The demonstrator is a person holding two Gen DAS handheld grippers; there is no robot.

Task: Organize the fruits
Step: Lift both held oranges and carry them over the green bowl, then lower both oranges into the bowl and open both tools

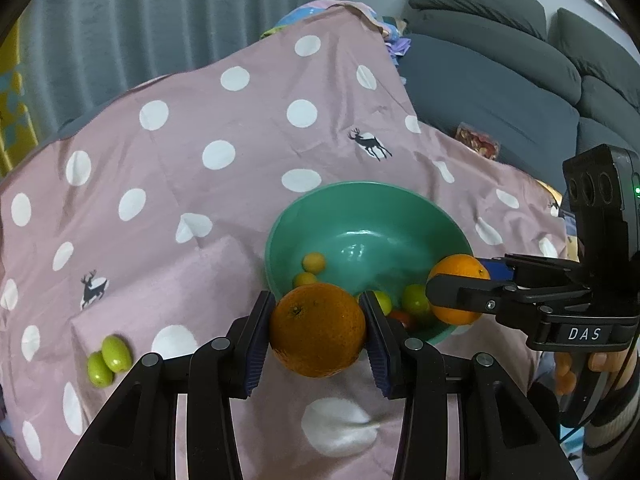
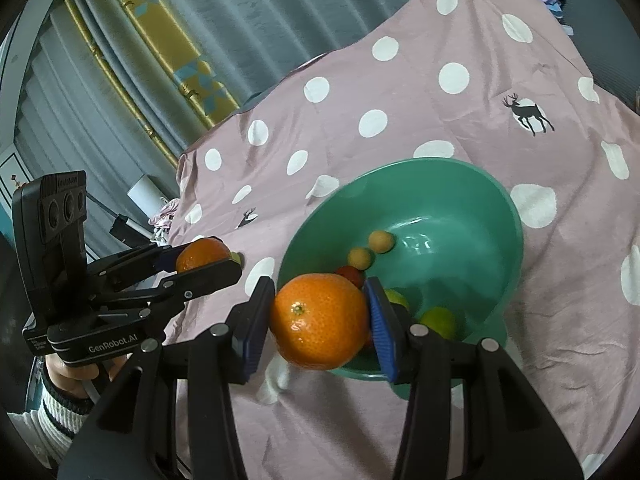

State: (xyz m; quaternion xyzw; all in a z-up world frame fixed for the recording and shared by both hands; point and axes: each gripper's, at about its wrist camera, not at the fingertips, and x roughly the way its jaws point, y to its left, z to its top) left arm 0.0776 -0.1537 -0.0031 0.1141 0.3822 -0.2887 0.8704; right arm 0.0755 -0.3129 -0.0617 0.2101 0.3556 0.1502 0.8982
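Both tongs clamped on oranges: right tongs (image 2: 320, 320) over green bowl (image 2: 496, 196) rim, nearer; left tongs (image 1: 318, 330) just short.

Both fisheye views are evenly, softly lit, moderately bright. Glare glints on the inner wall of the green bowl (image 1: 368, 240) near 12 o'clock of its base. Shadows under fruit are faint. Edges bend strongly, with black vignetting at all 4 corners. Slight softness blurs the foreground cloth (image 1: 200, 184).
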